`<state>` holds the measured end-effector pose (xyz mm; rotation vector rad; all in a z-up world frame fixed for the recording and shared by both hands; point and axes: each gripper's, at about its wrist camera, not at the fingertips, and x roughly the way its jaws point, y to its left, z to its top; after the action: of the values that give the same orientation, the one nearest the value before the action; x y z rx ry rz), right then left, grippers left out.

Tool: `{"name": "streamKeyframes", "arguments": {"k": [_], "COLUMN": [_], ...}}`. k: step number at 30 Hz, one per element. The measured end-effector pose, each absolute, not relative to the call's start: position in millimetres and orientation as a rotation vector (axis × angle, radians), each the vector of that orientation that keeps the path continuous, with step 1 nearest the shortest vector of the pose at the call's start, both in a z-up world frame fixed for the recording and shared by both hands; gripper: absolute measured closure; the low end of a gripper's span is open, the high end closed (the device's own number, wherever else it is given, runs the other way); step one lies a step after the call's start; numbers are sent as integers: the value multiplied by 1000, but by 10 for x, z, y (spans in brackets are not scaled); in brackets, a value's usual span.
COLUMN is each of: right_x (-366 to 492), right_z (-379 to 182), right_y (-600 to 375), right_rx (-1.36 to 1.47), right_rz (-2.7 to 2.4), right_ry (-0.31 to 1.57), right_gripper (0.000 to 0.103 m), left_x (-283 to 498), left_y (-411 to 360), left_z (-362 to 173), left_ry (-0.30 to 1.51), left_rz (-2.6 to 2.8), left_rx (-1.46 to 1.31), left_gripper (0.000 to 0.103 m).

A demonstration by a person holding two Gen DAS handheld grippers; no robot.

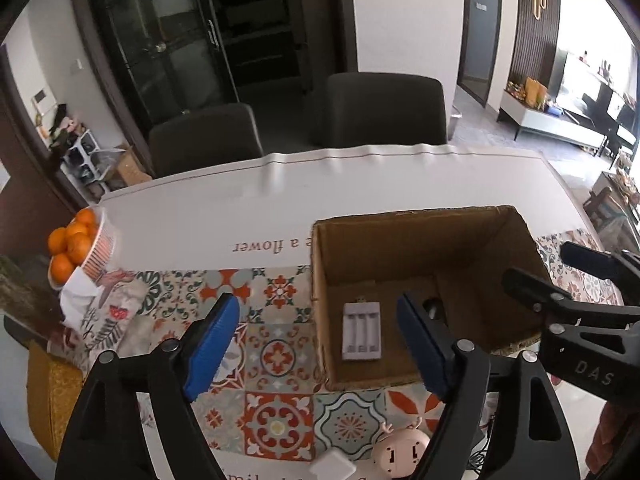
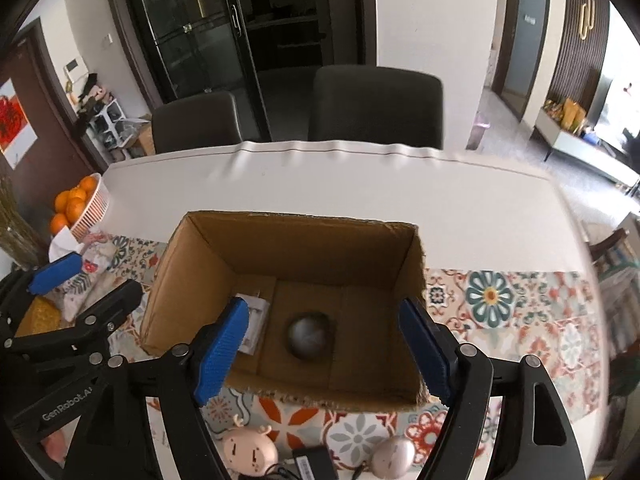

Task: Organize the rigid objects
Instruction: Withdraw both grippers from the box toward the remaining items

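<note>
the cardboard box (image 2: 288,256) already held a white battery charger (image 1: 361,330) and a dark round object (image 2: 311,336). both the left claw (image 1: 320,344) and right claw (image 2: 326,352) hung apart, empty. a pink figurine (image 2: 250,454), black adapter (image 2: 314,464) and egg-shaped item (image 2: 396,458) remained on the worktop (image 2: 360,184).

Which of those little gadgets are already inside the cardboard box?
Two: the white battery charger and the dark round object. The pink cartoon-face gadget is outside, on the table.

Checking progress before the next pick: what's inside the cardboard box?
Inside the cardboard box: a white battery charger lying flat and a dark round object. The near wall and blue fingers hide part of the floor.
</note>
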<state>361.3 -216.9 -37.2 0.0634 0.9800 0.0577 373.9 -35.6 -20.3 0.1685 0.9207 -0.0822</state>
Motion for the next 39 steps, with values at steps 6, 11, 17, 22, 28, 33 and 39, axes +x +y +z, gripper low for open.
{"name": "streamKeyframes", "arguments": {"k": [6, 11, 17, 22, 28, 33, 39], "right_x": [3280, 3008, 2742, 2582, 2409, 2299, 2227], "right_z": [-192, -130, -123, -224, -377, -494, -661], "right_y": [-2066, -1986, -1915, -1876, -1800, -1743, -1694], "right_rx": [29, 7, 10, 26, 11, 0, -6], "right_rz": [41, 48, 61, 90, 100, 116, 131], "right_ry": [934, 902, 876, 890, 902, 911, 939], "right_gripper": [25, 25, 25, 25, 25, 25, 25], "left_x": [3385, 3118, 2842, 2645, 2456, 2336, 2273], "left_y": [-247, -168, -75, 2, 90, 133, 145], "left_z": [-75, -11, 1, -97, -251, -428, -593], "left_ry": [845, 806, 788, 811, 840, 868, 899], "left_rz": [-59, -43, -39, -40, -30, -45, -73], "left_rx": [186, 194, 183, 163, 142, 142, 145], "left_gripper": [13, 9, 8, 8, 8, 8, 8]}}
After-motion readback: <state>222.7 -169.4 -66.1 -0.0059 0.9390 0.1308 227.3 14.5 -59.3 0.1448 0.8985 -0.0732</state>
